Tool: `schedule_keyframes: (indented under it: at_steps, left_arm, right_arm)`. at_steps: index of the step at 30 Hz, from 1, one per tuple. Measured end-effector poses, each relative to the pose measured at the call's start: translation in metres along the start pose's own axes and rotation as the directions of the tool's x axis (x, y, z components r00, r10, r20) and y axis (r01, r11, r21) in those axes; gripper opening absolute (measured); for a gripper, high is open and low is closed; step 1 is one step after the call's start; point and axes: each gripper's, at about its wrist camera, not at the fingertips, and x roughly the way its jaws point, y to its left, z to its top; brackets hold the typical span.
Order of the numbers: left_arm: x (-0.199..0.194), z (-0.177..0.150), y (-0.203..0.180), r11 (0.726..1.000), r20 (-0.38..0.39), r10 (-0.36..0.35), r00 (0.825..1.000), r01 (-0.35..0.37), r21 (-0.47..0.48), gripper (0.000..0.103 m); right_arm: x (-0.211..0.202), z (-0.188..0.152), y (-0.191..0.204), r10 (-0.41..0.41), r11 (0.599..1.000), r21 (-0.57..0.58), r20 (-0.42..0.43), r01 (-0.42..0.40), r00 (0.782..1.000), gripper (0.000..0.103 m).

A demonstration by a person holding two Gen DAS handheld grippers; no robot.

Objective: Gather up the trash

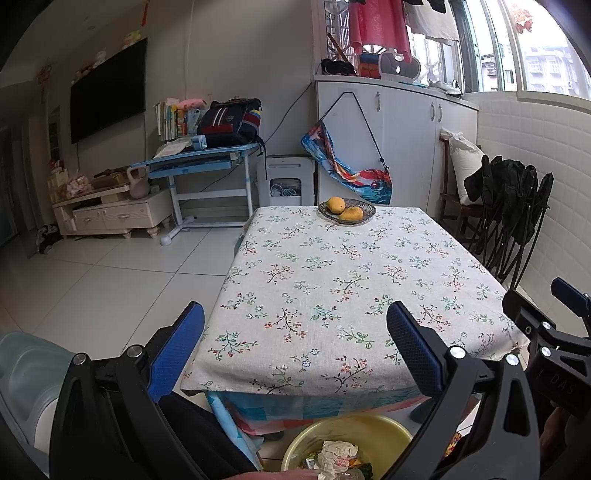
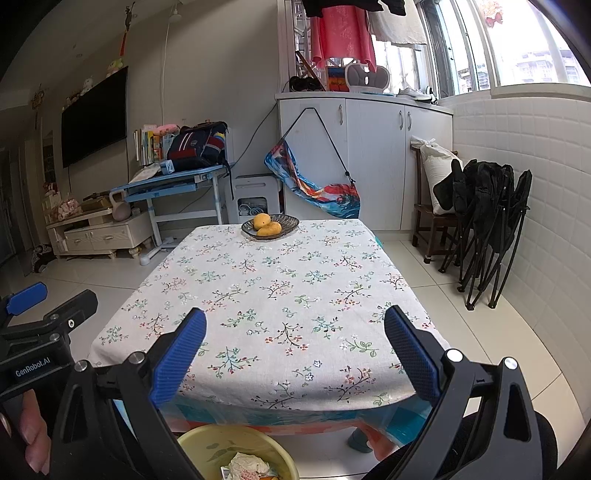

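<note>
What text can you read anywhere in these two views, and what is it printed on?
"GenRobot.AI": white print on the black body of the left gripper, seen in the right wrist view.
"DAS": faint embossed letters on the right gripper body, left wrist view; possibly partial.
Book spines on the blue desk: too small to read.

I see lived-in home, living-dining room. Wall-mounted TV (image 1: pixel 109 90) over cream TV cabinet (image 1: pixel 110 214), plush toys on top edge of TV. Blue study desk (image 1: pixel 199 162) loaded with schoolbag (image 1: pixel 231 122) and books. Table under floral tablecloth (image 2: pixel 273 306), dish of mangoes (image 2: pixel 270 224) at far end. Laundry (image 2: pixel 341 33) hanging by window, apartment blocks outside. White cupboards (image 2: pixel 373 158), folded black chairs (image 2: pixel 487 221) against tiled wall, white tile floor. Yellow waste bin (image 1: pixel 351 443) at table's near end.
</note>
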Motion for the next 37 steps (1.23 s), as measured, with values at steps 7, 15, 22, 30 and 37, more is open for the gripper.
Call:
schedule_keyframes:
  at_steps: [7, 15, 22, 30, 37]
  left_arm:
    - [0.000, 0.000, 0.000, 1.000, 0.000, 0.000, 1.000, 0.000, 0.001, 0.096]
    - [-0.001, 0.000, -0.001, 1.000, 0.002, -0.008, 1.000, 0.008, -0.006, 0.096]
    - [0.001, -0.005, -0.014, 0.996, -0.012, -0.073, 0.997, 0.074, 0.050, 0.096]
    - [0.008, 0.006, -0.011, 0.995, -0.092, -0.083, 0.992, 0.087, 0.046, 0.096]
    - [0.017, 0.017, 0.006, 0.998, -0.112, -0.048, 0.993, 0.051, 0.022, 0.096]
  right_arm:
    - [0.000, 0.000, 0.000, 0.000, 1.000, -0.001, -0.001, 0.000, 1.000, 0.093]
    - [0.000, -0.002, -0.002, 0.001, 1.000, -0.003, -0.004, -0.001, 1.000, 0.093]
    - [0.000, -0.002, -0.002, 0.000, 1.000, -0.003, -0.004, 0.000, 1.000, 0.093]
    - [0.007, 0.000, -0.005, 0.025, 1.000, -0.002, -0.029, -0.025, 0.999, 0.094]
    - [0.029, 0.010, -0.004, 0.046, 0.999, -0.025, -0.082, -0.048, 0.996, 0.095]
